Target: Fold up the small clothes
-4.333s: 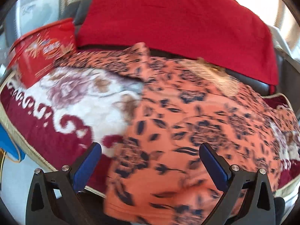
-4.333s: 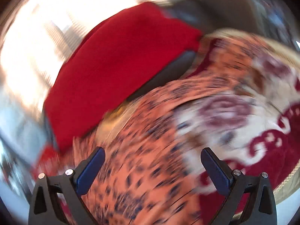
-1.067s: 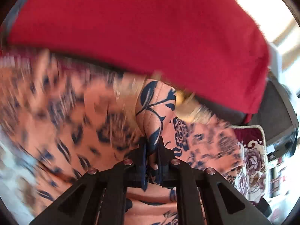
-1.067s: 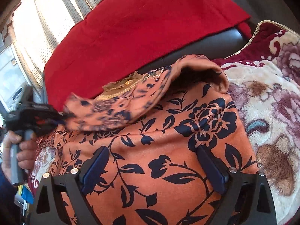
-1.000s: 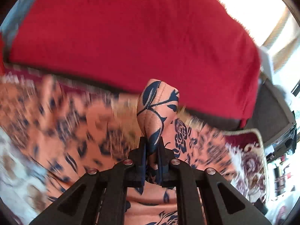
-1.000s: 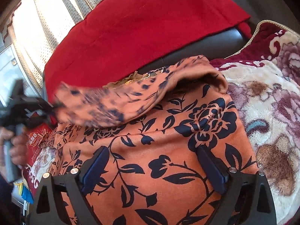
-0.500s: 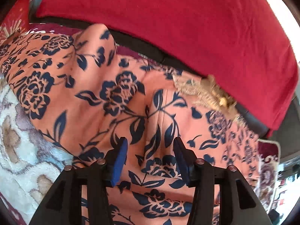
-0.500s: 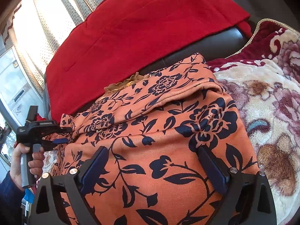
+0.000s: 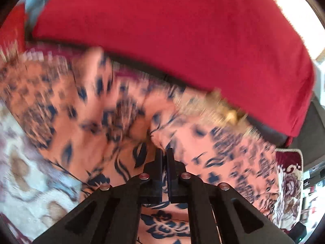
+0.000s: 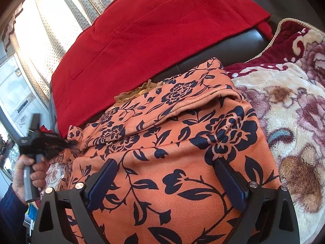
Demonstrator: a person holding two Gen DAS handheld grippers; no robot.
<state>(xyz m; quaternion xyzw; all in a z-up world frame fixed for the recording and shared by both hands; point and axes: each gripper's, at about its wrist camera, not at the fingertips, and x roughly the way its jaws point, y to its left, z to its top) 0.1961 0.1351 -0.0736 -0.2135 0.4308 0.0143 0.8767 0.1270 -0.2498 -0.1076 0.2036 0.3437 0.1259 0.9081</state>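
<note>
Up close in the left wrist view, the left gripper [image 9: 164, 152] had its black fingers pressed together, pinching a bunched fold of the orange floral garment [image 9: 113, 109]; that whole view was motion-blurred, so the print was mostly smeared. In the right wrist view the right gripper [image 10: 166, 180] sat spread wide, its blue pads [image 10: 103, 181] resting over the garment [image 10: 182, 162] with nothing between them. The garment lay across a plush floral blanket [image 10: 294, 122], maroon at the border with a corded gold trim, its top layer folded over and a tan lace collar [image 10: 136, 92] peeking out at the far edge. Off to the side, the person's left hand [image 10: 27, 174] gripped the other tool's handle, its tip touching the garment's edge. Behind everything, a red fleece blanket [image 10: 154, 34] was draped over the dark leather sofa back [image 10: 233, 46], with dotted curtains [image 10: 61, 10] beyond that. There was some print on the white appliance [image 10: 14, 93] at the far side, too small to read
</note>
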